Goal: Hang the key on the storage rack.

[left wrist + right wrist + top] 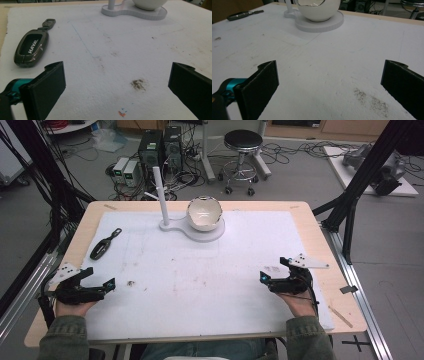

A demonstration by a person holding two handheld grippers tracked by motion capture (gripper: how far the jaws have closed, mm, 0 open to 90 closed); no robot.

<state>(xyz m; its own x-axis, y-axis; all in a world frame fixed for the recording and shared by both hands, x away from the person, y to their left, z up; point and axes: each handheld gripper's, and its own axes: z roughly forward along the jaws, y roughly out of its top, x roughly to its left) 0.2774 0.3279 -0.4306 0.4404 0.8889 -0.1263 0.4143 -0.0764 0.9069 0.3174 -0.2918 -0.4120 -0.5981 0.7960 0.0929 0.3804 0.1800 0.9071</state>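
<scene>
A dark car key fob [101,247] with a strap loop lies on the white foam sheet at the left; in the left gripper view the fob [31,47] is ahead and to the left of the jaws. A white bowl [204,213] sits on a white stand with an upright post [160,195] at the back centre, and the bowl [319,9] is far ahead in the right gripper view. My left gripper [107,285] rests near the front left, open and empty [117,82]. My right gripper [263,276] rests near the front right, open and empty [329,80].
The white foam sheet [200,270] covers most of the wooden table [320,240]. A dirty smudge [137,84] marks the sheet just ahead of the left gripper. Black frame posts stand at both sides, and a stool [242,150] and computer boxes stand on the floor behind.
</scene>
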